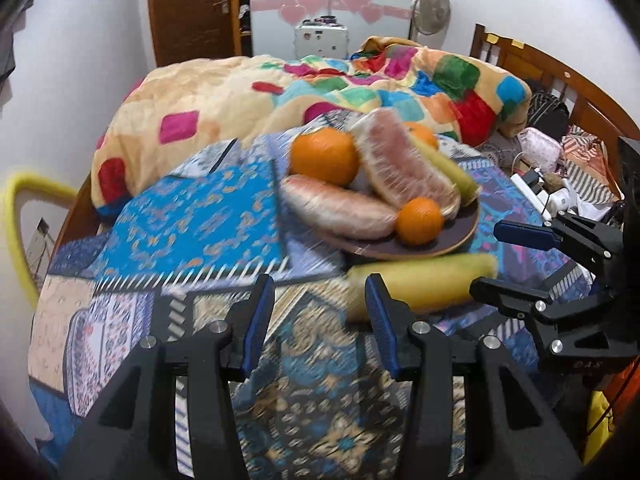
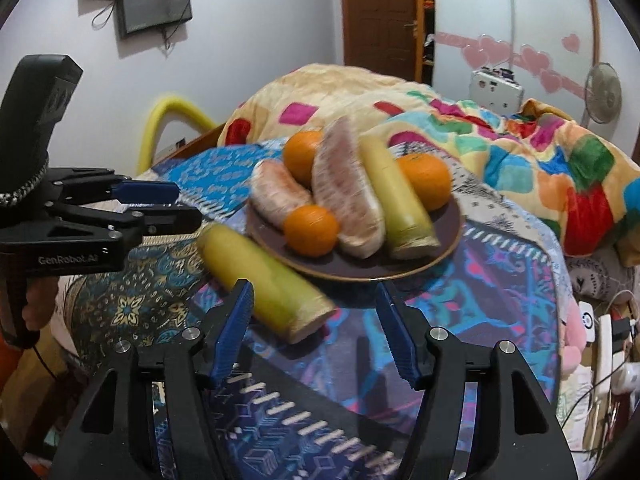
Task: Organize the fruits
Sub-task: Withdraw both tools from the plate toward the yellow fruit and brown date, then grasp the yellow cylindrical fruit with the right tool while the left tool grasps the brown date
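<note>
My left gripper [image 1: 320, 312] has its jaws spread wide with nothing between them, hanging over the patterned bedcover [image 1: 200, 216]. My right gripper [image 2: 316, 320] is likewise parted and empty; from the left wrist view it [image 1: 492, 260] shows at the right edge, with its body cut off by the frame. A loose yellow-green stalk [image 2: 264, 280] lies on the cover just ahead of both, its near end partly hidden behind my right gripper's blue finger [image 2: 234, 332]. Beyond it sits the dark plate [image 2: 440, 256], piled with three oranges, two peeled pomelo wedges [image 2: 348, 200] and a second stalk [image 2: 396, 200]. Motion blur smears the fruit, so I cannot tell what the stalks are. The far orange [image 1: 420, 134] is mostly hidden behind the pomelo.
</note>
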The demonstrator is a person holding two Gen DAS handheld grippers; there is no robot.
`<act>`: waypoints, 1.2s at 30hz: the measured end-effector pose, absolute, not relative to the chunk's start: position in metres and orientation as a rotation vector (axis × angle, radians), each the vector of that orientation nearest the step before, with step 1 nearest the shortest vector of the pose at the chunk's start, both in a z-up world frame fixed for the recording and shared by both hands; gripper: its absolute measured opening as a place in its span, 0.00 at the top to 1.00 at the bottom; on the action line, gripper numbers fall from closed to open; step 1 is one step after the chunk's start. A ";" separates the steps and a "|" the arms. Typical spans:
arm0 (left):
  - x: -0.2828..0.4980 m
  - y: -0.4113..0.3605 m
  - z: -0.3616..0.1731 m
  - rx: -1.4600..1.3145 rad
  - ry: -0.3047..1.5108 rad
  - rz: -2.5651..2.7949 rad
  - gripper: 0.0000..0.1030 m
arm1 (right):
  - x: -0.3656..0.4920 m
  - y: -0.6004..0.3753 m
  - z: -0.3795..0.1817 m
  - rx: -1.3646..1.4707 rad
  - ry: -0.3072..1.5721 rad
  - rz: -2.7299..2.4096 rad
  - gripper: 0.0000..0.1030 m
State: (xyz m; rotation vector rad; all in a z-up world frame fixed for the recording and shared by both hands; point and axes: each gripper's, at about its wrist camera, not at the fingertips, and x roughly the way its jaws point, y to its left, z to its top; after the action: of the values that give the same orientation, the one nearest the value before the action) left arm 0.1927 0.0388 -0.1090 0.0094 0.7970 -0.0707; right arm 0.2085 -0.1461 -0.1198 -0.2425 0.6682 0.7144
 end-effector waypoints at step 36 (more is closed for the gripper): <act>0.129 -0.014 -0.099 0.020 0.784 -0.127 0.53 | 0.143 -0.233 -0.125 -0.253 0.720 0.563 0.69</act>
State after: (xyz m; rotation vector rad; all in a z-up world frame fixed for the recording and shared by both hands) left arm 0.1289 -0.0144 -0.0994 0.0200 0.7840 -0.1274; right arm 0.1426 -0.2328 -0.1254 -0.2525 0.7204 0.5626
